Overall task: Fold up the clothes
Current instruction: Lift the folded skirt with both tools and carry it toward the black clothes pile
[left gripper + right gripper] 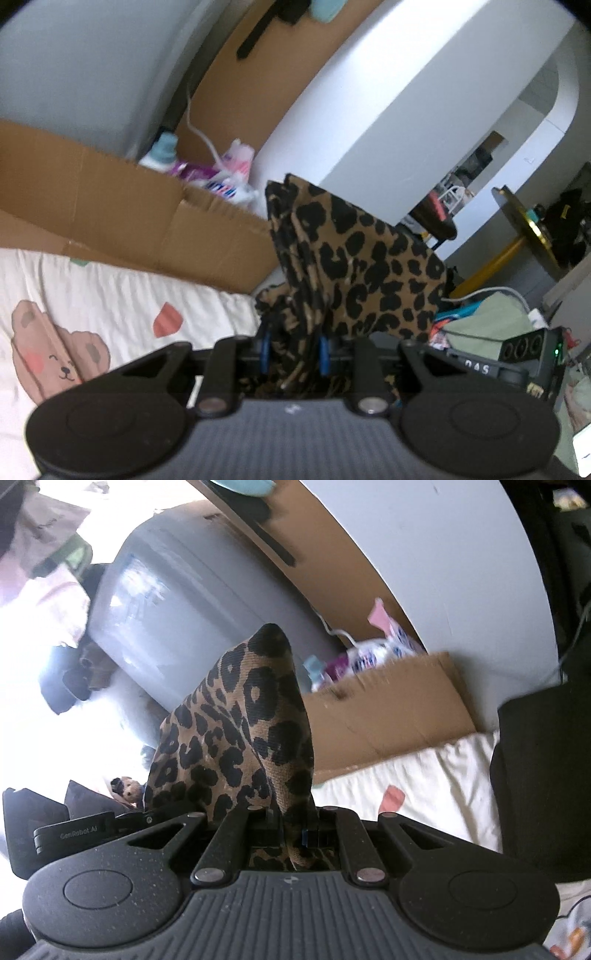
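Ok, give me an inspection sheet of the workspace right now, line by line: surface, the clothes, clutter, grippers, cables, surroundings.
Surface: white bedsheet printed with cartoon bears and pink shapes.
Job's things: leopard-print garment, bunched and lifted, held at two places.
Clutter: open cardboard box beside the bed, packets and a bottle behind it; pile of green cloth; small plush toy.
Grippers: left gripper shut on a thick bunch of the garment; right gripper shut on a thin fold of it.
Cables: white cable hanging above the box; grey cable over the green cloth.
Surroundings: white wall, grey appliance, round gold-legged table.
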Demonstrator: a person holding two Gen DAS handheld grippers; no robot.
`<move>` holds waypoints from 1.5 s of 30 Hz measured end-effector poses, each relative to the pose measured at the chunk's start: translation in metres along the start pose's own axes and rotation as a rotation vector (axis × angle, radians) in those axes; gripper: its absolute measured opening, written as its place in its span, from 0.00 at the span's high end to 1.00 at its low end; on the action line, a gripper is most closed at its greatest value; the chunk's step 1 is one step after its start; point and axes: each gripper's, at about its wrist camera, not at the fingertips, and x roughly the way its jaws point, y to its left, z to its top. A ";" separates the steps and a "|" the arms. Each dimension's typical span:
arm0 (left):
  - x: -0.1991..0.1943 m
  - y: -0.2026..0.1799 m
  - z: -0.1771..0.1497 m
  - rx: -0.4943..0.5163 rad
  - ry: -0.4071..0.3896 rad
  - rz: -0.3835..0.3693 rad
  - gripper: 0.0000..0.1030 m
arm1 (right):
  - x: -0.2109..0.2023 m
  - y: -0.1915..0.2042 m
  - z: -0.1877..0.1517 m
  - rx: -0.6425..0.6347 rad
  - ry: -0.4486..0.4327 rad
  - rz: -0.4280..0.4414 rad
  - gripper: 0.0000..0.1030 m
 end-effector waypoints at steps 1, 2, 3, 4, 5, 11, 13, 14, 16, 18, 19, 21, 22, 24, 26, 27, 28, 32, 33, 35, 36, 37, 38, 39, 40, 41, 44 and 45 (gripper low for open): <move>-0.005 -0.008 0.000 -0.005 -0.010 0.003 0.75 | -0.008 0.006 0.005 -0.009 -0.004 0.001 0.94; -0.011 -0.016 0.001 -0.010 -0.020 0.005 0.75 | -0.016 0.012 0.010 -0.022 -0.008 -0.002 0.94; -0.017 -0.023 0.001 -0.014 -0.029 0.007 0.75 | -0.024 0.018 0.014 -0.035 -0.012 -0.004 0.94; -0.024 -0.030 0.003 -0.019 -0.036 0.006 0.75 | -0.032 0.023 0.018 -0.048 -0.016 -0.005 0.94; -0.029 -0.037 0.004 -0.017 -0.042 0.006 0.75 | -0.040 0.028 0.022 -0.058 -0.020 -0.005 0.94; -0.048 -0.085 0.007 0.002 -0.078 0.001 0.75 | -0.088 0.043 0.046 -0.113 -0.042 -0.008 0.93; -0.051 -0.098 0.007 0.010 -0.091 -0.005 0.75 | -0.103 0.046 0.054 -0.126 -0.052 -0.010 0.93; -0.053 -0.104 0.007 0.014 -0.098 -0.009 0.75 | -0.111 0.048 0.058 -0.132 -0.057 -0.010 0.93; -0.053 -0.111 0.006 0.016 -0.106 -0.022 0.75 | -0.126 0.053 0.064 -0.145 -0.066 -0.011 0.93; -0.051 -0.117 0.005 0.013 -0.112 -0.040 0.75 | -0.139 0.055 0.069 -0.177 -0.069 -0.020 0.93; -0.048 -0.118 0.004 0.010 -0.110 -0.052 0.75 | -0.144 0.055 0.072 -0.182 -0.070 -0.024 0.93; -0.040 -0.123 0.002 0.019 -0.100 -0.070 0.75 | -0.153 0.052 0.075 -0.187 -0.072 -0.035 0.93; -0.038 -0.125 0.002 0.022 -0.099 -0.079 0.75 | -0.157 0.050 0.077 -0.187 -0.074 -0.042 0.93; -0.031 -0.127 -0.001 0.017 -0.095 -0.096 0.75 | -0.164 0.045 0.079 -0.186 -0.077 -0.057 0.93; -0.026 -0.129 -0.005 0.019 -0.083 -0.114 0.75 | -0.169 0.042 0.079 -0.205 -0.078 -0.076 0.93; -0.023 -0.130 -0.007 0.021 -0.077 -0.123 0.75 | -0.173 0.039 0.079 -0.206 -0.083 -0.082 0.93; -0.019 -0.131 -0.008 0.024 -0.073 -0.132 0.75 | -0.176 0.036 0.080 -0.206 -0.088 -0.089 0.93; -0.002 -0.135 -0.015 0.061 -0.056 -0.153 0.75 | -0.182 0.025 0.081 -0.218 -0.098 -0.126 0.93; 0.001 -0.137 -0.017 0.067 -0.050 -0.158 0.75 | -0.183 0.022 0.081 -0.226 -0.099 -0.135 0.93; 0.008 -0.137 -0.022 0.071 -0.039 -0.166 0.75 | -0.183 0.017 0.082 -0.233 -0.101 -0.150 0.93; 0.011 -0.138 -0.024 0.073 -0.034 -0.170 0.75 | -0.183 0.014 0.082 -0.236 -0.102 -0.155 0.93; 0.015 -0.137 -0.027 0.072 -0.031 -0.175 0.75 | -0.183 0.010 0.082 -0.235 -0.102 -0.156 0.93; 0.019 -0.136 -0.030 0.071 -0.029 -0.180 0.75 | -0.183 0.006 0.082 -0.235 -0.102 -0.157 0.93; 0.024 -0.135 -0.033 0.070 -0.027 -0.184 0.75 | -0.183 0.001 0.082 -0.234 -0.102 -0.160 0.93; 0.029 -0.134 -0.036 0.068 -0.023 -0.187 0.75 | -0.182 -0.004 0.082 -0.233 -0.098 -0.164 0.93; 0.034 -0.133 -0.039 0.066 -0.020 -0.189 0.75 | -0.180 -0.008 0.082 -0.232 -0.094 -0.168 0.93; 0.050 -0.130 -0.048 0.064 -0.005 -0.194 0.75 | -0.175 -0.022 0.078 -0.233 -0.080 -0.192 0.93; 0.056 -0.129 -0.052 0.063 -0.001 -0.197 0.75 | -0.173 -0.027 0.077 -0.234 -0.076 -0.200 0.93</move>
